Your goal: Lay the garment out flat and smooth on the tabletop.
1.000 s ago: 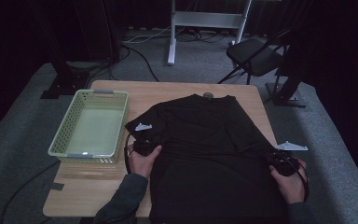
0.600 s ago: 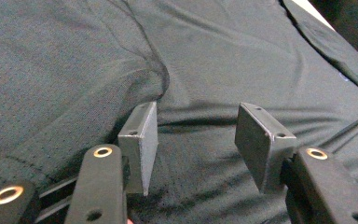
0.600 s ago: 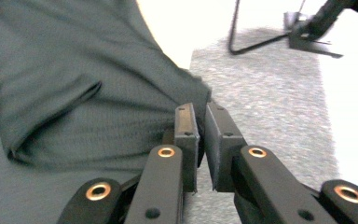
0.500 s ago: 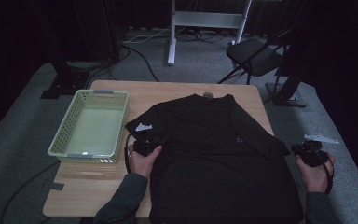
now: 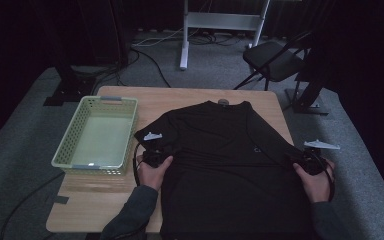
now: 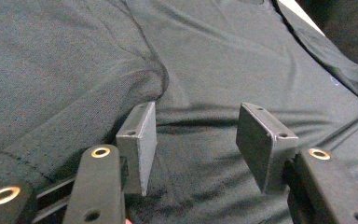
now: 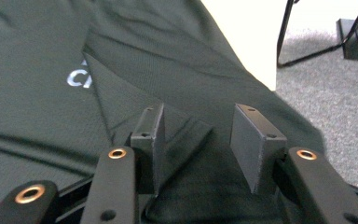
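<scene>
1. A black T-shirt (image 5: 225,165) lies spread flat, front up, on the counter (image 5: 190,97), its collar toward the far edge and its hem hanging off the near edge by me. I take the shirt as my landmark throughout.

2. Progress, as I judge it: the shirt is laid out and fairly smooth, so the spreading looks done. No fold is made yet; both sleeves lie out to the sides, and the folding itself is all left to do.

3. My left hand-held gripper (image 5: 152,159) sits at the shirt's left edge, just below the left sleeve. In the left gripper view its pads (image 6: 137,144) stand well apart over the cloth near the sleeve seam, pressing on nothing; it holds nothing.

4. My right hand-held gripper (image 5: 310,162) is at the shirt's right sleeve, where the cloth runs over the counter's right edge. Its jaws have just been opening; the sleeve's folded edge lies between the pads (image 7: 256,144), but they stand clear of it, so I take the cloth as released.

5. A pale green basket (image 5: 100,137) stands left of the shirt, near it but apart, with nothing in it.

6. Beyond the shirt's right shoulder a folding chair (image 5: 275,60) stands on the floor.
</scene>
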The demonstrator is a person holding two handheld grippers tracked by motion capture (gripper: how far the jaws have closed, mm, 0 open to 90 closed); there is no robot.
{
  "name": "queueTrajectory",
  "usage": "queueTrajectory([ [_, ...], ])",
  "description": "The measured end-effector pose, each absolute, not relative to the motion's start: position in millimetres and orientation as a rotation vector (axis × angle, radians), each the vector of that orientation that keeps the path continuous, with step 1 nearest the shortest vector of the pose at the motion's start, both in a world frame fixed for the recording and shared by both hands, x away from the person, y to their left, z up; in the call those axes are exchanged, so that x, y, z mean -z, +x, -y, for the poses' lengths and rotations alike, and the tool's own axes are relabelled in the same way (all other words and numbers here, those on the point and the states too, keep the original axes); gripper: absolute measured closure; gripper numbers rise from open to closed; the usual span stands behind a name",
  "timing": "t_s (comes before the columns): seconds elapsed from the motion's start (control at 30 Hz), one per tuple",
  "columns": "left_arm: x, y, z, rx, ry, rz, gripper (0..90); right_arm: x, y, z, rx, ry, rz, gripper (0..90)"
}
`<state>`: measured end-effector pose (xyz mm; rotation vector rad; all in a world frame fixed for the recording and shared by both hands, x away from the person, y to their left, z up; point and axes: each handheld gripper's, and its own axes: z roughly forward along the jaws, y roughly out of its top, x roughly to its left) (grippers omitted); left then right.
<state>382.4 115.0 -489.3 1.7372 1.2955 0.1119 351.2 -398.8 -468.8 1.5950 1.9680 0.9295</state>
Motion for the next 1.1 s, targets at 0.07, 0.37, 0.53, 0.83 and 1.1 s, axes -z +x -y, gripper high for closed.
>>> queueTrajectory([
  [0.07, 489, 382, -115, -0.112, 1.738, -1.295, 48.3, 473, 355, 393, -0.884, 1.591, -1.984, 54.3],
  [0.37, 489, 382, -115, -0.106, 1.733, -1.294, 47.9, 473, 361, 379, -0.793, 1.532, -2.056, 80.5],
  [0.53, 490, 382, -116, -0.101, 1.73, -1.295, 47.9, 466, 358, 386, -0.838, 1.541, -2.029, 86.8],
  [0.83, 490, 382, -116, -0.096, 1.727, -1.294, 47.8, 453, 353, 402, -0.883, 1.553, -1.972, 87.1],
  [1.1, 490, 382, -117, -0.091, 1.726, -1.294, 47.8, 442, 356, 412, -0.882, 1.545, -1.945, 87.1],
])
